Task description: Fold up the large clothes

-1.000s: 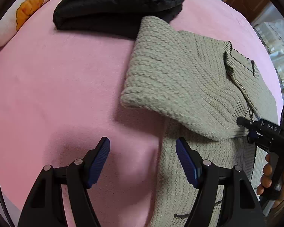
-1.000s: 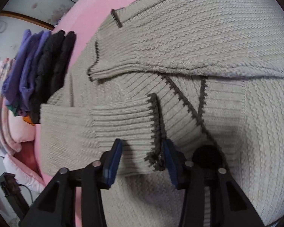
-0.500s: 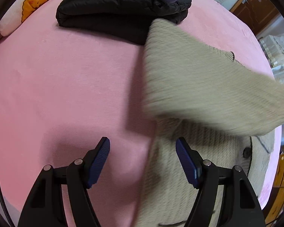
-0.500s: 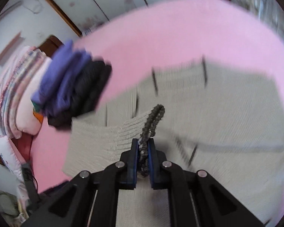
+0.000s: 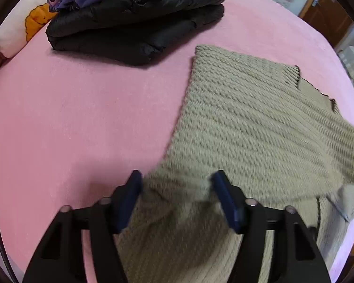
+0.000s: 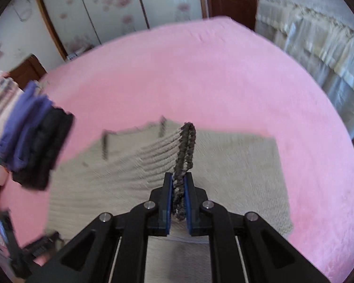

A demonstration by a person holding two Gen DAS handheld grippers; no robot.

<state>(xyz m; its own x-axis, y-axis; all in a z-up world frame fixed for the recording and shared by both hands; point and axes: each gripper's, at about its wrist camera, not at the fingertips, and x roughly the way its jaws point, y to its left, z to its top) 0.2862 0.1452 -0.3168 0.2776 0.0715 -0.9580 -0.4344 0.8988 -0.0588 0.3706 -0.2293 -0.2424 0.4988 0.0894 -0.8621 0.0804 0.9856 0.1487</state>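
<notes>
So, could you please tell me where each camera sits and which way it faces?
Left wrist: on the left gripper, facing steeply down at the beige sweater; its own jaws straddle the knit.
Right wrist: on the right gripper, angled down the pink bed; jaws clamp the dark-edged cuff.
Both show sweater, bed and folded pile.

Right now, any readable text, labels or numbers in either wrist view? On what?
None readable.
Sweater: no tag or label shows.
Folded stack: a printed pattern on the top edge, no letters to make out.
Pillow: an orange print, no words.
Right gripper, left gripper: no markings show.
</notes>
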